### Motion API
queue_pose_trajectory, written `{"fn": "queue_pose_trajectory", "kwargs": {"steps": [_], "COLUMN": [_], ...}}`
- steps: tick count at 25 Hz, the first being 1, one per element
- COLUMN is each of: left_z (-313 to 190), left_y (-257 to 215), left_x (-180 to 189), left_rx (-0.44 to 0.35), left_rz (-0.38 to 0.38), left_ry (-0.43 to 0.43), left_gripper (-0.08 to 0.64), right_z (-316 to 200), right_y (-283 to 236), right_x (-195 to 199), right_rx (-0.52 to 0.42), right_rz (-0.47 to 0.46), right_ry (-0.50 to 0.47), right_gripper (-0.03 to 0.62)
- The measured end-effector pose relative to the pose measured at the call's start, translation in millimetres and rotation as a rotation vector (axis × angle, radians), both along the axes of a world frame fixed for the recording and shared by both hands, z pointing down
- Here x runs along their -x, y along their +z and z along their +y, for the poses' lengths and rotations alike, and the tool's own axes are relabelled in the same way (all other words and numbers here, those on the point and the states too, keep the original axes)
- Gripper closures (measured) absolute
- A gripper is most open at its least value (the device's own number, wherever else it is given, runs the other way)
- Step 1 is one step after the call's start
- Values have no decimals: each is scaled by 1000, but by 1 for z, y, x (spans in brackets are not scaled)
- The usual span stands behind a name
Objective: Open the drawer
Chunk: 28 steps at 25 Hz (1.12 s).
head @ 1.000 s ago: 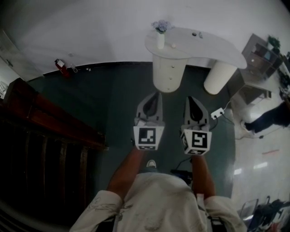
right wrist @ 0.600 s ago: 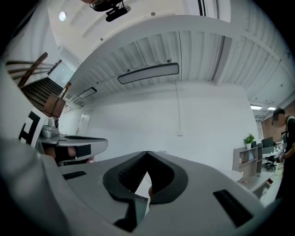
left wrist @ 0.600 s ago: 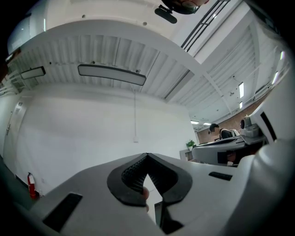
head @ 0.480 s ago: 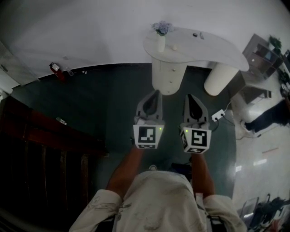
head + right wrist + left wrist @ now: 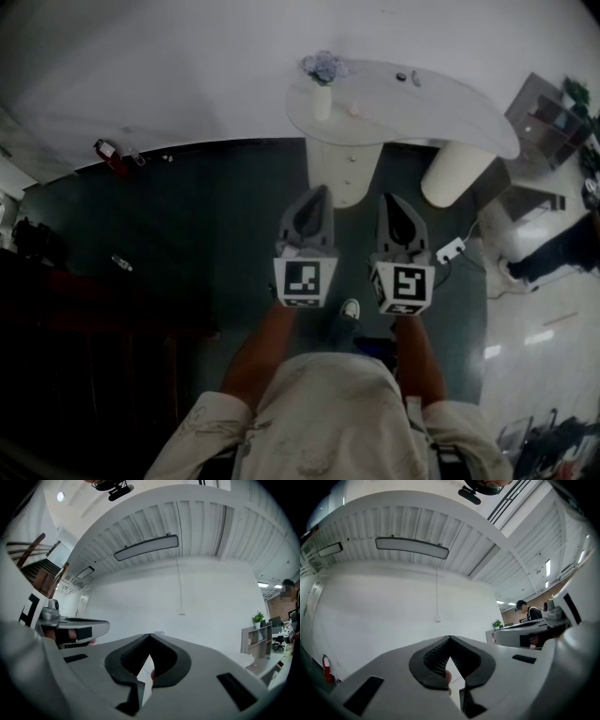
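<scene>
Drawers [image 5: 348, 159] were set in the pedestal [image 5: 364, 183] under the surface [image 5: 441, 98], at twelve o'clock, well apart from both tools. The left hand-held gripper [image 5: 321, 192] and right hand-held gripper [image 5: 390, 199] were closed on nothing. The jaws would have to be parted before one drawer was approached squarely.

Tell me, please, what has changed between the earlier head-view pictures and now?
The person has stepped toward the white table. Its drawer pedestal now sits closer to the tips of the left gripper and right gripper. A shoe has swung forward below them, and the red fire extinguisher has drifted left. Nothing was grasped or released. Both grippers stay shut, empty and side by side.
</scene>
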<state>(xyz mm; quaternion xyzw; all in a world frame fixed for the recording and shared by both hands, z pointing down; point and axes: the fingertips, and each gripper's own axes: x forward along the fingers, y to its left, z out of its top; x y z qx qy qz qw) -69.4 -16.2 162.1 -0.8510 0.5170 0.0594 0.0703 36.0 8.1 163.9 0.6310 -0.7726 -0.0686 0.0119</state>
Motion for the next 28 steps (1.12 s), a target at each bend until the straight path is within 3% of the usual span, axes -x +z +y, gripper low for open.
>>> {"fn": "queue_pose_trajectory", "kwargs": {"steps": [9,16,28], "left_z": [-94,-142,-199], "left_y": [-10,-3,22], "left_x": [-54,-78,-76], "left_rx": [-9,13,26], "left_rz": [0,-3,-20], "left_ry": [-51,-94,-79], "left_gripper": [565,565,565], "right_z": [-99,-153,-208], "right_y": [-4,5,40], "right_x": [-62,-86,-81], "right_rx": [3,9,51], "right_rz": [-11,-22,-28], "right_ry": [-31,-79,-52], "right_gripper": [589,589,589]}}
